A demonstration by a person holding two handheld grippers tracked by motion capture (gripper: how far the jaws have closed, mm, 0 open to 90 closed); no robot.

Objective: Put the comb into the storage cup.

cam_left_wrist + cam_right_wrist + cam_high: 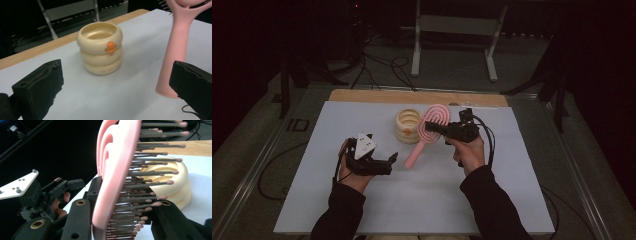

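A pink hairbrush (424,135) stands tilted, its oval head up by the right gripper and its handle (175,50) slanting down toward the mat. My right gripper (432,127) is shut on the brush head (113,170), one jaw on its smooth back and one among the bristles. A cream ribbed cup (407,126) with a small orange mark (110,47) stands just left of the brush. My left gripper (392,161) is open, its jaws wide apart, with the handle's lower end just inside the right jaw in the left gripper view. I cannot tell whether the handle tip touches the mat.
A white mat (362,210) covers the table, with a strip of bare wood (362,95) along the far edge. Cables (382,65) and a metal stand (452,30) are on the floor beyond. The left gripper's white plate (17,185) appears in the right gripper view.
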